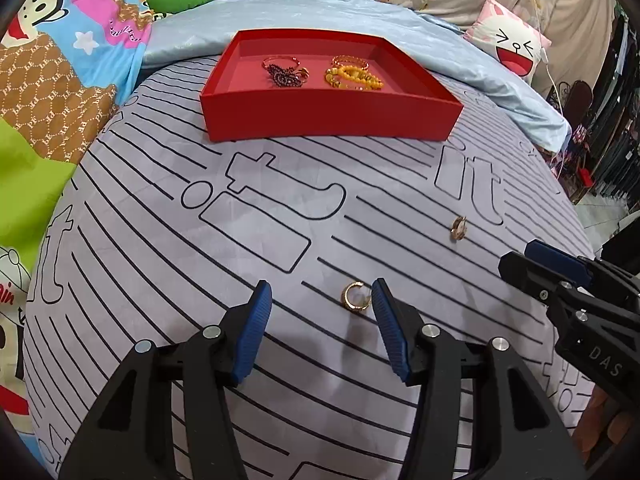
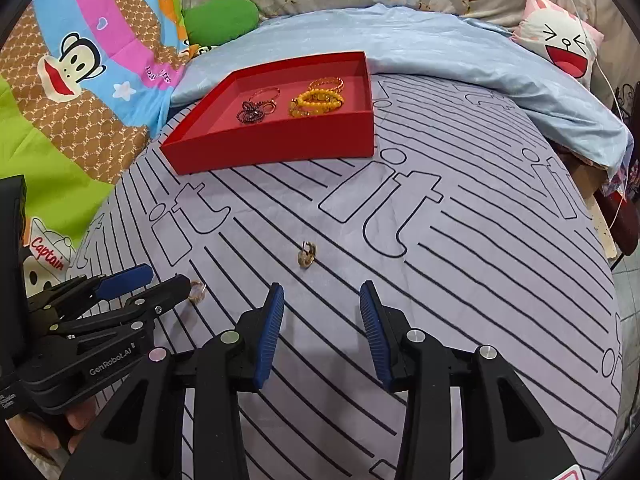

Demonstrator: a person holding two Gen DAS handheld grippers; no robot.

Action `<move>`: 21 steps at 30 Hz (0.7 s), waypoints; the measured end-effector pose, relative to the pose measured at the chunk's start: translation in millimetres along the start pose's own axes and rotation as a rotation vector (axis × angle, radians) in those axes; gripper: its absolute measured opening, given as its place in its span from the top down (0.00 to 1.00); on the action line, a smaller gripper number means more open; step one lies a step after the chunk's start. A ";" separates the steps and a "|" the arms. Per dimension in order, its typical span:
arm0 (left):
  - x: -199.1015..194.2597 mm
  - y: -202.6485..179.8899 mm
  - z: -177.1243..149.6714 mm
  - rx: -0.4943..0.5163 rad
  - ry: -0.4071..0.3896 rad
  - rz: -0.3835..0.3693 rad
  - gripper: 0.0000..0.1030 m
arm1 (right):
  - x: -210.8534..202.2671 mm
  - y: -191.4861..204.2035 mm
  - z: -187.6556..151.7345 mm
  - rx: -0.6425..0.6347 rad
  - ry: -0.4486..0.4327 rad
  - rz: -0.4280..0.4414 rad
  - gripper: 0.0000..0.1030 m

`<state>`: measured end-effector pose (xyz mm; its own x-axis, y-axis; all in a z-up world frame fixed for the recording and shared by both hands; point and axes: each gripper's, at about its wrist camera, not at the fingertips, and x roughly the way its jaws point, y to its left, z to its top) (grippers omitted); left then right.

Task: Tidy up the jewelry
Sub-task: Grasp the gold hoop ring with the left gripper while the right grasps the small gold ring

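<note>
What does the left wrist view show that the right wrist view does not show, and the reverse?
Only the left wrist view: the left tongs from behind, open, with one gold ring between the fingers, close to the right-hand pad but apart from it.

Only the right wrist view: the right tongs from behind, open and empty, a "Captain" print at the left edge, and part of a hand holding the left tongs.

Both: the red tray with bracelets, the striped sheet, and a second ring loose on the sheet.
</note>
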<state>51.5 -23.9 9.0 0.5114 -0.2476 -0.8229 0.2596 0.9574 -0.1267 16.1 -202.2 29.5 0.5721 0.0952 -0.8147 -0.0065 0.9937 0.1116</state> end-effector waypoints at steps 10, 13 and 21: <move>7.4 -9.5 -4.7 0.042 -0.009 -0.016 0.59 | 1.4 -0.6 0.0 0.005 0.002 0.002 0.62; 8.6 -10.8 -3.8 0.052 -0.014 -0.010 0.65 | 1.6 -0.6 -0.2 0.005 0.004 0.003 0.62; 9.8 -12.3 -3.1 0.064 -0.015 -0.018 0.83 | 3.6 -2.5 -1.5 0.009 0.004 0.002 0.62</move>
<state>50.8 -37.6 0.7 0.5186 -0.2674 -0.8122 0.3200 0.9415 -0.1056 17.0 -204.2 25.4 0.5685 0.0971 -0.8170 -0.0003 0.9930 0.1178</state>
